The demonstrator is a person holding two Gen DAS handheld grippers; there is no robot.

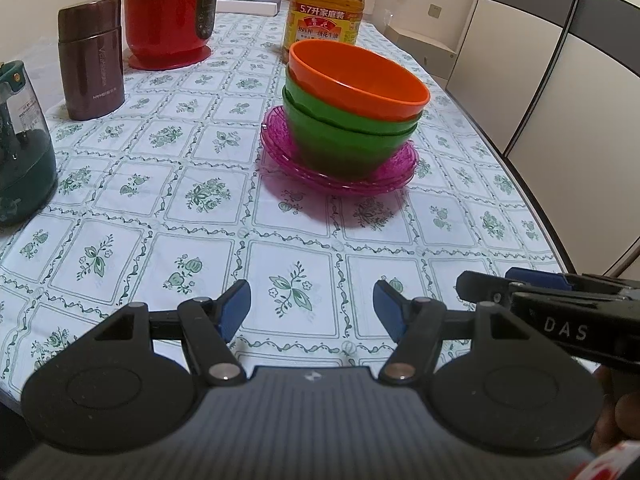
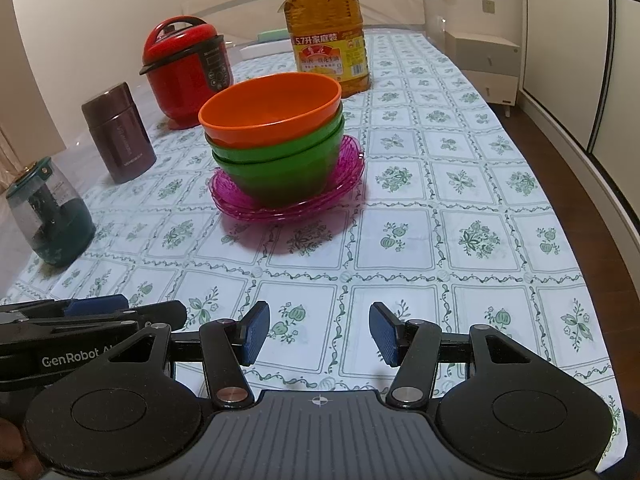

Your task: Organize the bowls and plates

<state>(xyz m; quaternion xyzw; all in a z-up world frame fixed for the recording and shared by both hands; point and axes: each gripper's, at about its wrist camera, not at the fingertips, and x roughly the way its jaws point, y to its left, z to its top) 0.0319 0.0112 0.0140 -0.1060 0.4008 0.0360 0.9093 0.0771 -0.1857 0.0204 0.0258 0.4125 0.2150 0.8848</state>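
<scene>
An orange bowl point(image 1: 360, 80) point(image 2: 272, 108) is nested in stacked green bowls point(image 1: 344, 140) point(image 2: 280, 168). That stack stands on translucent pink plates point(image 1: 280, 152) point(image 2: 352, 164) in the middle of the table. My left gripper point(image 1: 312, 308) hovers open over the near tablecloth, well short of the stack, with nothing between its blue pads. My right gripper point(image 2: 319, 332) is also open and empty, beside the left one. In the left wrist view the right gripper point(image 1: 520, 292) pokes in from the right edge. In the right wrist view the left gripper point(image 2: 120, 312) reaches in from the left edge.
A red rice cooker point(image 1: 172, 12) point(image 2: 188, 64), a brown flask point(image 1: 92, 60) point(image 2: 120, 136) and a dark green jug point(image 1: 20, 148) point(image 2: 52, 216) stand along the left. A big oil bottle point(image 1: 326, 8) point(image 2: 328, 40) stands behind the stack. The table edge point(image 1: 532, 200) point(image 2: 560, 216) curves down the right side.
</scene>
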